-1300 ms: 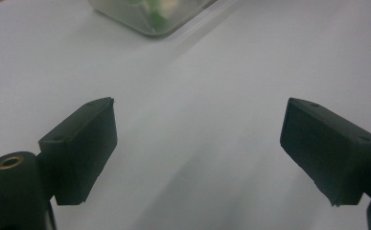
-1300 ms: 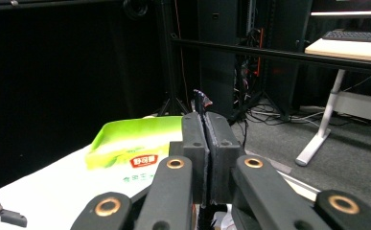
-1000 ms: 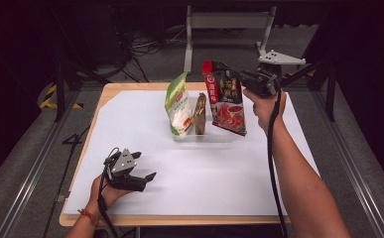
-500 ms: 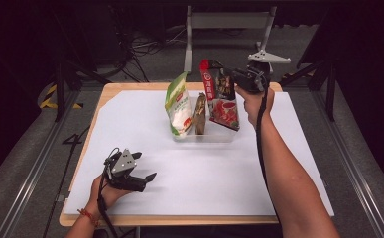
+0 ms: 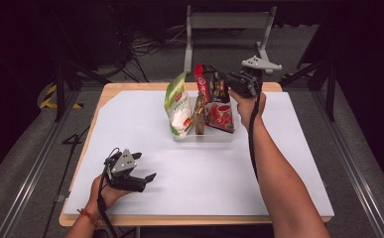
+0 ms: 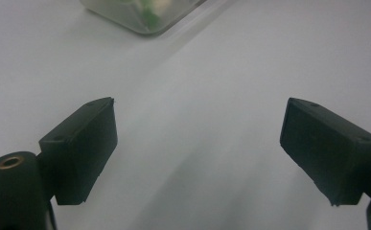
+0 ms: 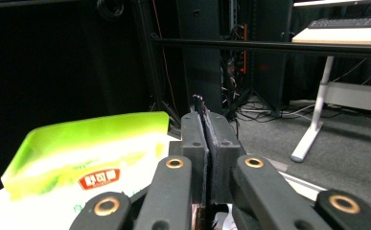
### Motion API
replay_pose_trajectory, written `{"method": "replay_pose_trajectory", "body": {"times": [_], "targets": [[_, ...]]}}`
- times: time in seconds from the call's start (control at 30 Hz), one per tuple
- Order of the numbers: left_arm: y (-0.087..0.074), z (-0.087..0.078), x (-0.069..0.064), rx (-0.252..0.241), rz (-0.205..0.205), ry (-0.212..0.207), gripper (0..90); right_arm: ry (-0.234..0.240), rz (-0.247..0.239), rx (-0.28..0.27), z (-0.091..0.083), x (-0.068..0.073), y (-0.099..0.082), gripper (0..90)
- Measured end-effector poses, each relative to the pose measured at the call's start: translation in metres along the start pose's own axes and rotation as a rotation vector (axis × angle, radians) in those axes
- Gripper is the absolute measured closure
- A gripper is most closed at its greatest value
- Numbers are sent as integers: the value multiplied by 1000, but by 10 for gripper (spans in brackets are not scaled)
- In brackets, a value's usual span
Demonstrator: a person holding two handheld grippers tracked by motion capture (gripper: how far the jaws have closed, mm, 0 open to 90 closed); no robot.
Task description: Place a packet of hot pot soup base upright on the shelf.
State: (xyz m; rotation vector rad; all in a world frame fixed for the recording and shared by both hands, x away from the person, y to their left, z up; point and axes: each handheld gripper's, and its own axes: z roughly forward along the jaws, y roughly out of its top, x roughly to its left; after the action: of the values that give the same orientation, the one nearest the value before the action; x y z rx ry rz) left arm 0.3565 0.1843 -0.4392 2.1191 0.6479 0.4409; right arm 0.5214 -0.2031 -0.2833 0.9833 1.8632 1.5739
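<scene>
A red snack pouch [image 5: 218, 106] stands upright in the clear bin [image 5: 204, 138] at the table's far middle. My right gripper [image 5: 229, 82] is shut on the pouch's top right edge; a thin strip of that edge pokes out between the closed jaws of the right gripper [image 7: 205, 124]. A green-and-white bag [image 5: 178, 106] [image 7: 87, 153] and a narrow brown packet [image 5: 199, 116] stand in the same bin to the pouch's left. My left gripper [image 5: 147, 171] [image 6: 197, 139] rests open on the white table cover near the front left, with nothing between its fingers.
A white sheet [image 5: 279, 163] covers the wooden table. The bin's corner [image 6: 140, 12] lies ahead of the left jaws. Behind the table are a grey metal stand [image 5: 229, 22], cables and dark floor.
My right hand has moved left and down with the red pouch, bringing it upright into the bin beside the brown packet. The left gripper has stayed where it was.
</scene>
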Motion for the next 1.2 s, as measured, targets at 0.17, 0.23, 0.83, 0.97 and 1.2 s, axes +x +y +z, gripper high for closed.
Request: {"method": "replay_pose_trajectory", "body": {"times": [0.17, 0.23, 0.83, 0.97, 1.2], "targets": [[0, 0, 0, 2, 0, 3, 134, 10, 1, -16, -6, -4, -16, 873], [1, 1, 0, 5, 4, 0, 134, 15, 10, -28, -9, -6, -19, 872], [0, 3, -2, 25, 16, 0, 134, 16, -83, 11, -29, -10, -23, 825], [0, 3, -2, 26, 12, 0, 134, 0, -54, 15, -30, -17, -25, 796], [0, 5, -3, 38, 23, -2, 134, -39, -51, 30, -33, -26, -25, 728]]}}
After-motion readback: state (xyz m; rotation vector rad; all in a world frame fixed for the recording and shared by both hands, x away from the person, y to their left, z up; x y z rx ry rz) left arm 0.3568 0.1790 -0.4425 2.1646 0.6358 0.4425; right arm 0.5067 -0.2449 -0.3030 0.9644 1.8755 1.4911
